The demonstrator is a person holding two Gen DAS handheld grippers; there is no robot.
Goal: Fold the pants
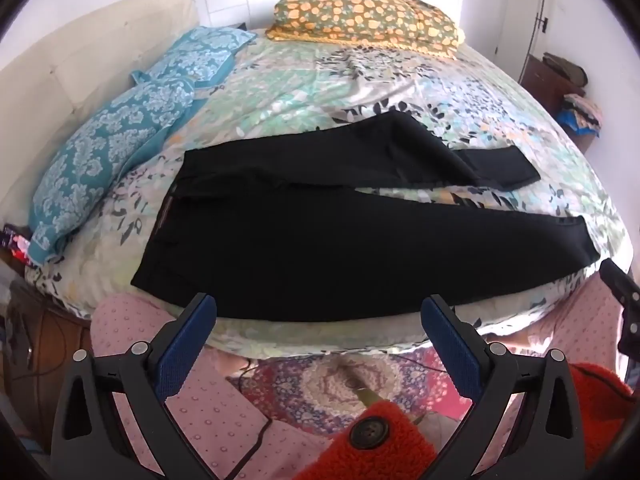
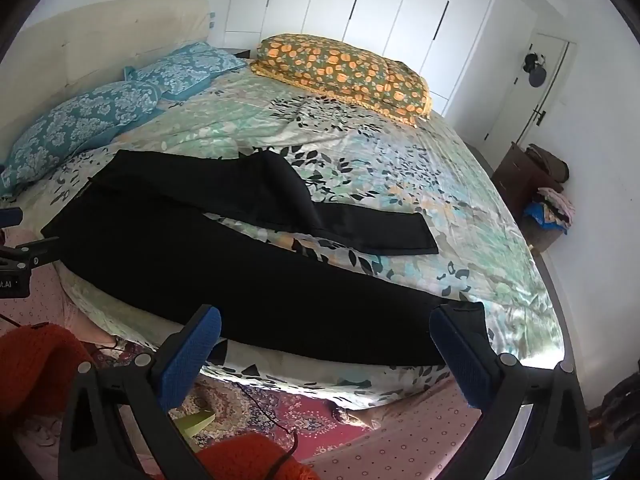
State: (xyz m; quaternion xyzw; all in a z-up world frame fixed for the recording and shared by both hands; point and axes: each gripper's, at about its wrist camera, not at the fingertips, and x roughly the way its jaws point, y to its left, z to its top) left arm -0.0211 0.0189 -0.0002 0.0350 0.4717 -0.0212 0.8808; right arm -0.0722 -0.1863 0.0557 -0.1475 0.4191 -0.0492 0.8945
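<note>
On the bed (image 1: 360, 80), near its front edge: black pants (image 1: 320, 248) spread flat, waistband left, legs splayed rightward, far leg creased over itself. Left gripper (image 1: 319, 320) fingers wide apart, nothing between them. Right gripper (image 2: 325, 332) fingers likewise wide, empty, hovering above the near leg's hem.

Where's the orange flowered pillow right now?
The orange flowered pillow lies at the far edge of the bed in both wrist views, beyond the black pants and to the right of the blue pillows.
</note>
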